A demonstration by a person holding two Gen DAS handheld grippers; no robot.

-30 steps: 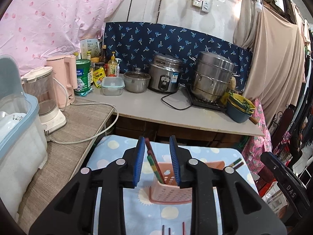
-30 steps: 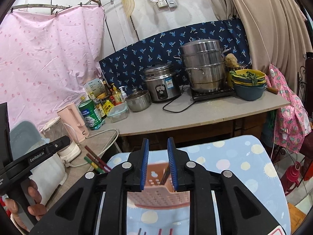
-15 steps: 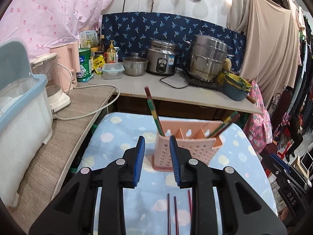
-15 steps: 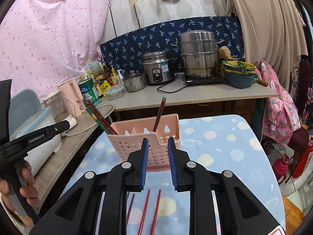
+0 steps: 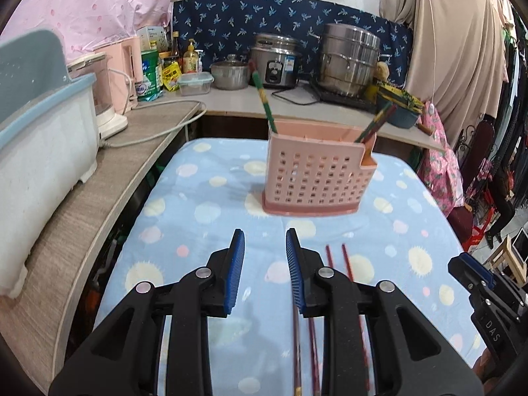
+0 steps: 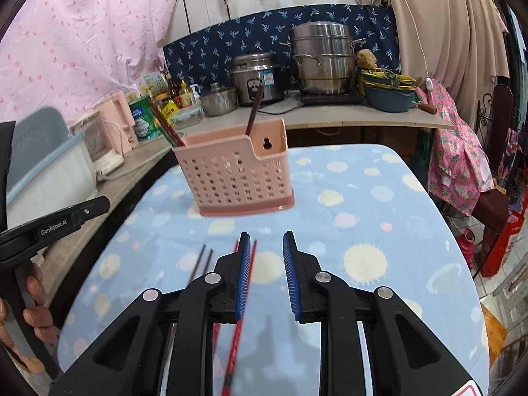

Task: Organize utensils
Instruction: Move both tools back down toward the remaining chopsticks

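A: Now, jaw state? Left gripper (image 5: pixel 262 247), right gripper (image 6: pixel 265 249)

B: Both slightly apart, nothing between them. Loose chopsticks (image 5: pixel 343 260) lie flat on the spotted cloth (image 5: pixel 198 211), beside the jaws

A: Holder?

B: Pink holder (image 6: pixel 231 175) upright beyond them, some chopsticks inside; likely where the loose ones go

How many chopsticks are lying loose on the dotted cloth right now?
4: two dark chopsticks side by side on the left, two red chopsticks just right of them, partly under the right fingers. More may be hidden.
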